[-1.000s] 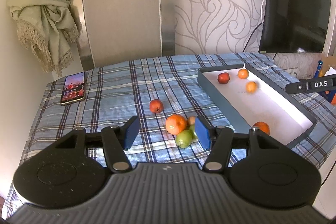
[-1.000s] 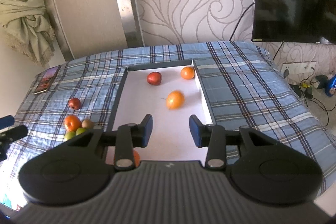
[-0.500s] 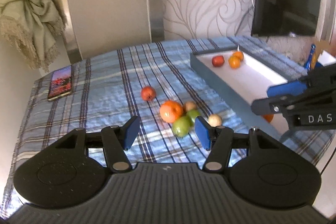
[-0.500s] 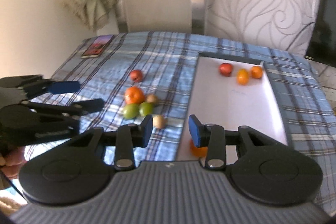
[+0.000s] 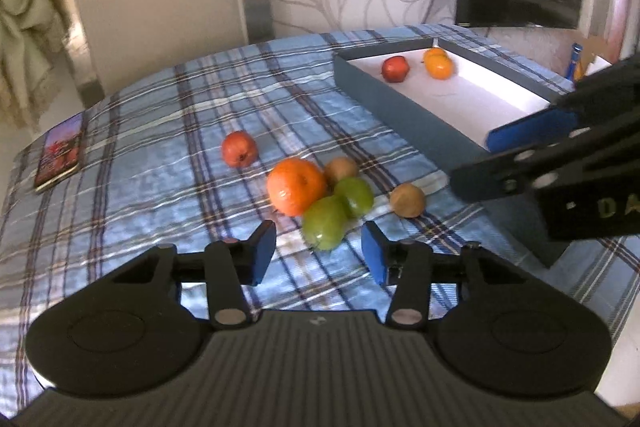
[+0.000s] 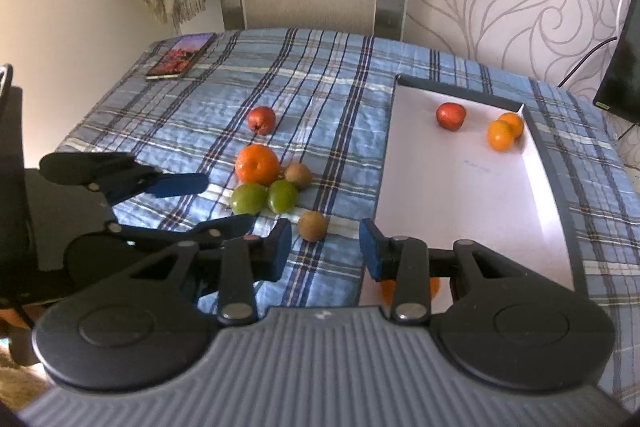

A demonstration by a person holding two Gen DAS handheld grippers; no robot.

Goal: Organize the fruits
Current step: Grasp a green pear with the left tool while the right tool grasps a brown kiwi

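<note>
So far the big box [image 6: 554, 187] on the counter [image 6: 332, 99] holds four fruits, six more [image 6: 256, 165] wait beside it, and both hand-held grippers, left [image 5: 318, 253] just closing and right [image 6: 325, 250], are narrow and empty.

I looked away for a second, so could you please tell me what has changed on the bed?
The left gripper dropped toward the green fruit, its jaws just closing, nothing gripped. The right gripper swung from the tray toward the loose fruit. The fruit stayed put.

Warm daylight, kinda hazy and soft; glare on the blue plaid cotton bedspread [image 5: 132, 187] toward 9 o'clock; fisheye bending at edges.
</note>
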